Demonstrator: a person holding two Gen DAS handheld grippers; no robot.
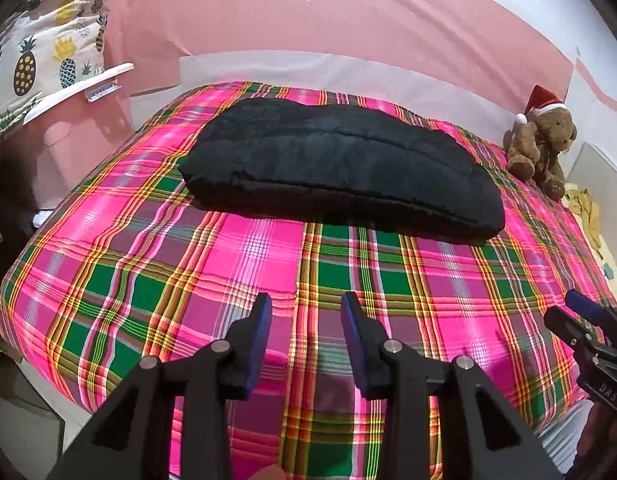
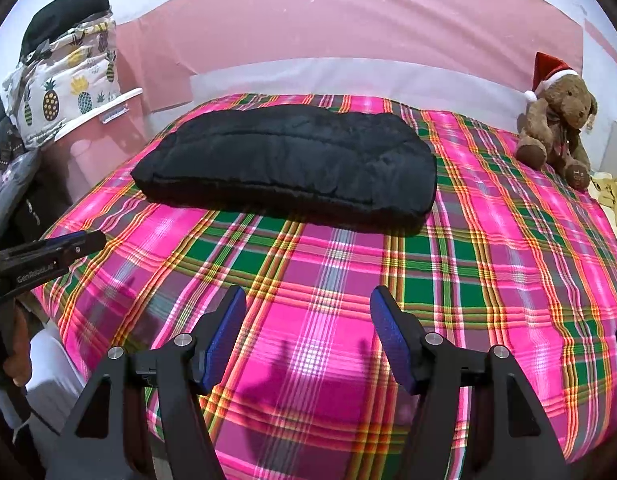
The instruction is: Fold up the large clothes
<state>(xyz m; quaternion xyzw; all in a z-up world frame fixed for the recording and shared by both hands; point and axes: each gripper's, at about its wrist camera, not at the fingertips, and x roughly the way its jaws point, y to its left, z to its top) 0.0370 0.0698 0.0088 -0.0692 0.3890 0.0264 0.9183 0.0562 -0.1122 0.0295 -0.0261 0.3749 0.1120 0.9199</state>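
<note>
A black padded garment (image 1: pixel 340 168) (image 2: pixel 288 164) lies folded into a thick oblong bundle across the far half of the bed. My left gripper (image 1: pixel 307 300) hovers over the near part of the plaid bedspread (image 1: pixel 148 264), well short of the bundle, jaws apart with nothing between them. My right gripper (image 2: pixel 307 294) hangs likewise above the plaid bedspread (image 2: pixel 488 260), its blue pads wide apart and empty. Each gripper shows at the edge of the other's view: the right gripper (image 1: pixel 580 316) at the right, the left gripper (image 2: pixel 72 242) at the left.
A brown teddy bear in a Santa hat (image 1: pixel 542 140) (image 2: pixel 558 124) sits at the bed's far right corner. A pineapple-print cloth (image 1: pixel 40 52) (image 2: pixel 64 92) lies on a white-rimmed bin at the left. Yellow cloth (image 2: pixel 612 196) lies right of the bed. A pink wall stands behind.
</note>
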